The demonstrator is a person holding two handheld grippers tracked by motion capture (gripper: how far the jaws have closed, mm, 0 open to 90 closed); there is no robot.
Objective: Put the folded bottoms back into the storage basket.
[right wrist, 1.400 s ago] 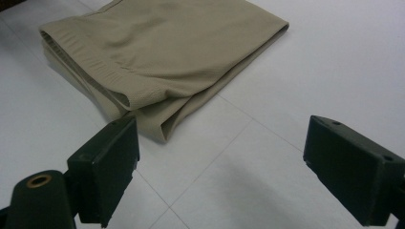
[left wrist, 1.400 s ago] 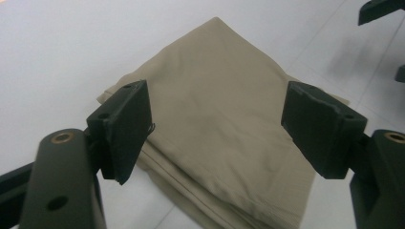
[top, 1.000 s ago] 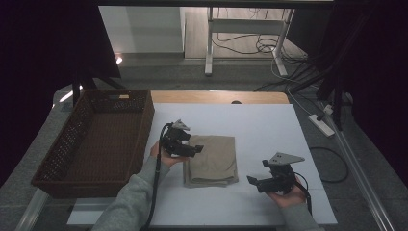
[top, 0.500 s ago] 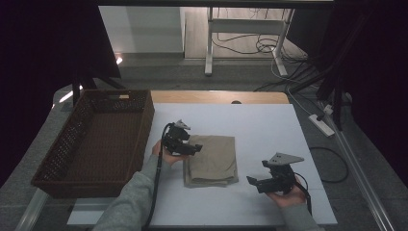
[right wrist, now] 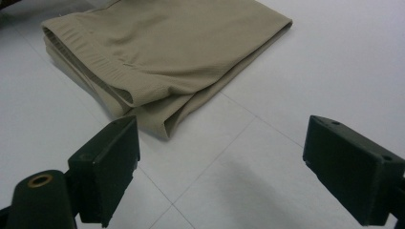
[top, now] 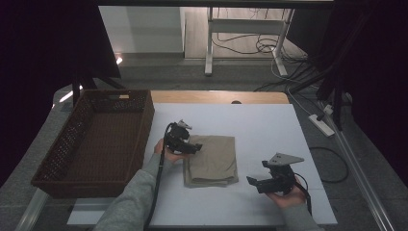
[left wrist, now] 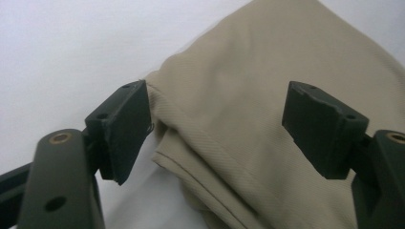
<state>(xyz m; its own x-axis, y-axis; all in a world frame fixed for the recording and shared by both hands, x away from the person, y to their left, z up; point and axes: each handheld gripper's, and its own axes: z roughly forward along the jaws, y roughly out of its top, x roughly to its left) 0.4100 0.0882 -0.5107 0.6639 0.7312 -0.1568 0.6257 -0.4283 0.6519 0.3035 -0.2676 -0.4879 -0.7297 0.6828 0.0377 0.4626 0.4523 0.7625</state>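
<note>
**Folded cloth on the bench, basket not yet filled**

At the left stands a brown basket (top: pixel 91 139), with nothing visible in it. Just right of it, the left tongs (top: pixel 188 144) sit wide open at the near-left edge of a folded tan cloth (top: pixel 212 159), jaws straddling the layered corner without gripping. Farther right, the right tongs (top: pixel 260 182) hover open and empty beside the cloth. Folding looks finished; lifting the cloth, perhaps into the basket, seems to remain.
</note>
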